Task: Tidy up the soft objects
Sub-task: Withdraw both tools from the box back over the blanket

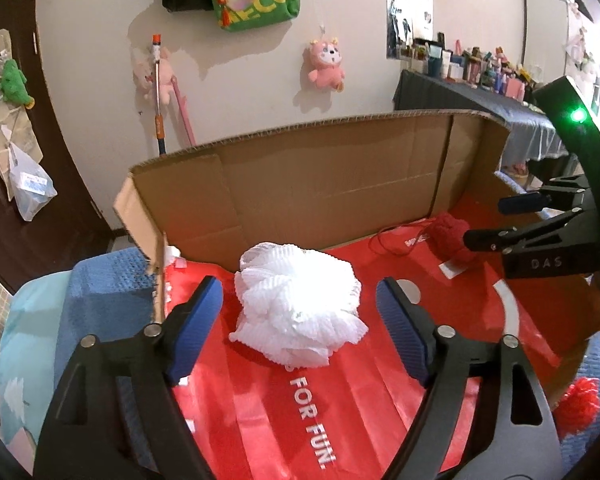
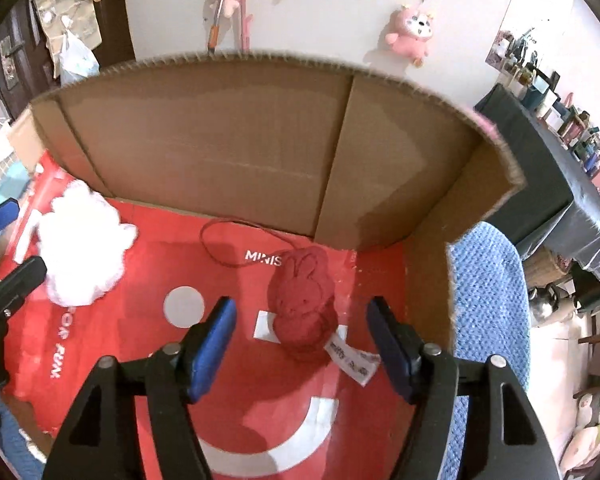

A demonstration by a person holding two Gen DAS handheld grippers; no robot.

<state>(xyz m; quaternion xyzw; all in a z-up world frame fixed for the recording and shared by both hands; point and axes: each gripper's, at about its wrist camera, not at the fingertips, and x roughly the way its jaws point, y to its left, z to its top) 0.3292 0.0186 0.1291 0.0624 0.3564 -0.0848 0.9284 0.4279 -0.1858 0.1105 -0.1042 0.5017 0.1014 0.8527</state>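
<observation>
White mesh pouf (image 1: 298,304) lies on the red bag (image 1: 340,400) lining the cardboard box (image 1: 320,176), between the spread pads of the left claw (image 1: 300,328), untouched. Right claw (image 2: 302,344), likewise spread, hangs over the red bunny (image 2: 304,304), which lies free near the box's back wall.

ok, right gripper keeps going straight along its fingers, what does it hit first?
Most likely the red bunny plush, lying between the open right gripper fingers' line on the red bag. Depth is uncertain.
</observation>
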